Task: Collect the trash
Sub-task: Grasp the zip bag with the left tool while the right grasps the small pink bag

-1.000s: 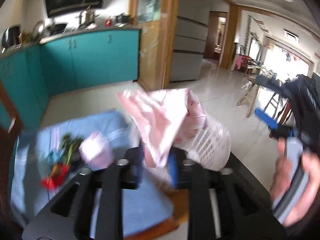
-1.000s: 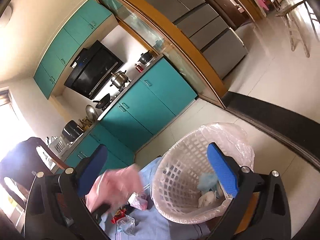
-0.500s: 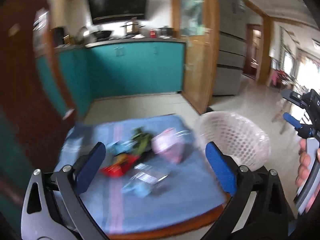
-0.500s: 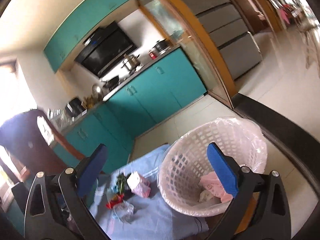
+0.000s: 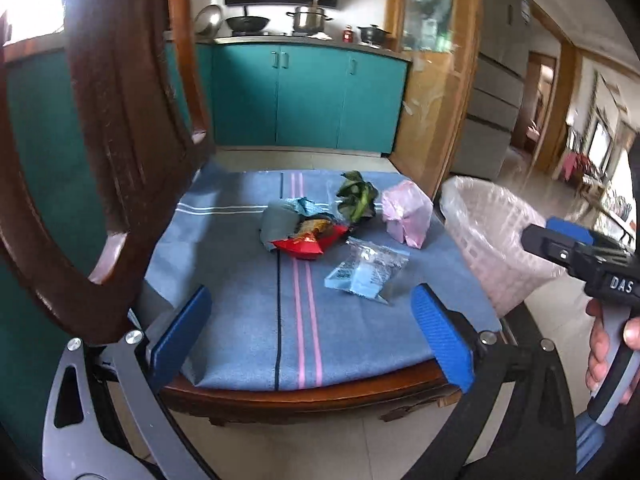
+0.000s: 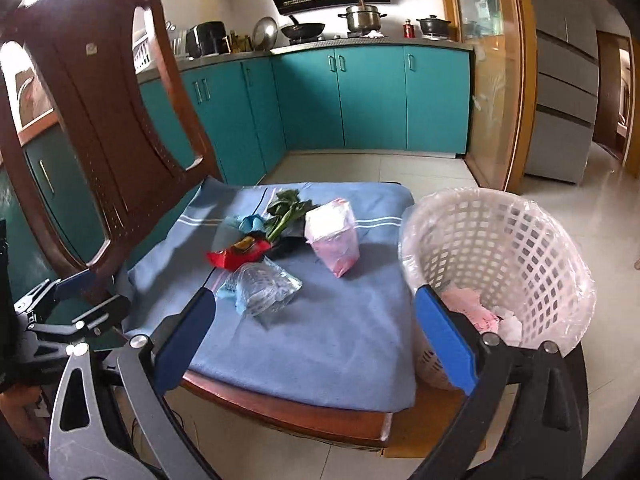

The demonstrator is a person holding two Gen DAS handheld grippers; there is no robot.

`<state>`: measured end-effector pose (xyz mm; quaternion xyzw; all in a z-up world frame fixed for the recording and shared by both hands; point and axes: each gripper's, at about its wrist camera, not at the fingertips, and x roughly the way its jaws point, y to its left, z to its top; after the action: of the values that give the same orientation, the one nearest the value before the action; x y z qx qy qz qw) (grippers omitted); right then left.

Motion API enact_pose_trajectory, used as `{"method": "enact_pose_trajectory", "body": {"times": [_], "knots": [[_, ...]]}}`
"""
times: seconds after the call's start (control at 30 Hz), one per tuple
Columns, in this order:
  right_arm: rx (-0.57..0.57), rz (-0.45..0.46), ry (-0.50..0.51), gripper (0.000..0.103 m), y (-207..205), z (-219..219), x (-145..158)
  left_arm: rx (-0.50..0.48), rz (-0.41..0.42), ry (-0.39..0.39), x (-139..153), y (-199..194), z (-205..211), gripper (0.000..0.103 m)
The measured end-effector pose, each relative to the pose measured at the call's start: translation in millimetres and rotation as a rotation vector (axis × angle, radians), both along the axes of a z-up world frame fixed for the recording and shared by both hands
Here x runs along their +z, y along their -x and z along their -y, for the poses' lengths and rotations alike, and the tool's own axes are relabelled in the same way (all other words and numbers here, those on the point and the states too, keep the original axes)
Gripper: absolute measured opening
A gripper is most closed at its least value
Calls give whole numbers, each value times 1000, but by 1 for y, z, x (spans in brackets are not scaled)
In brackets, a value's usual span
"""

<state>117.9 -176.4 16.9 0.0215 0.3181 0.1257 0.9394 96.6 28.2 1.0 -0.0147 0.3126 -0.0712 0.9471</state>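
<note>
Going from the chair back (image 6: 92,128) at my left across to the basket: my left gripper (image 5: 312,336) stands with its jaws wide and nothing between them; they have just been opening. My right gripper (image 6: 316,338) is wide too, and empty. Both hang over the near edge of the blue cushion (image 6: 340,344) on the chair seat.

What is left to collect lies in a loose heap on the cushion, all of it to the left of the basket. Farthest from the basket is a crumpled grey-blue scrap (image 5: 280,220), then the red snack wrapper (image 6: 236,258) with wilted green leaves (image 6: 286,210) behind it. A clear plastic packet (image 6: 262,290) lies nearest my jaws, and a pink bag (image 6: 334,242) stands closest to the basket.

The white basket (image 6: 520,240), lined with clear plastic, sits just beside the cushion's right edge. Pink and white scraps (image 6: 486,318) already lie inside it, so I judge the job begun but mostly unfinished: five or so pieces remain.
</note>
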Motion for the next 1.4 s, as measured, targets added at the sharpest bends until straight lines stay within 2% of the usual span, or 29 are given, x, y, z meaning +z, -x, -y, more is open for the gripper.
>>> {"method": "enact_pose_trajectory", "body": {"times": [0.4,0.83,0.93,1.13,1.23,1.27,1.3,1.33,1.37,1.4], "knots": [[1,-17,20,98,-4,-7,-5,-8,-1,23,3,2,-5,99],[-14,-9,12,98,-4,1,-4,-32,-23,-22,-7,-6,9,99],[-26,-8,-5,98,-6,5,-2,-76,-41,-30,-14,-18,20,99],[-41,-15,-22,98,-13,7,-3,-150,-69,-151,-45,-68,52,99],[-45,-24,-17,98,-16,7,-5,-178,-100,-150,-60,-93,64,99],[-46,-27,-17,98,-17,7,-6,-182,-115,-150,-65,-99,65,97],[-46,-29,-16,98,-19,6,-7,-197,-150,-145,-73,-106,68,84],[-45,-30,-13,98,-20,6,-7,-214,-183,-133,-79,-111,69,54],[-45,-32,-8,98,-23,5,-9,-219,-211,-122,-84,-113,69,45],[-45,-32,-3,98,-26,4,-10,-210,-218,-104,-84,-112,65,41]]}}
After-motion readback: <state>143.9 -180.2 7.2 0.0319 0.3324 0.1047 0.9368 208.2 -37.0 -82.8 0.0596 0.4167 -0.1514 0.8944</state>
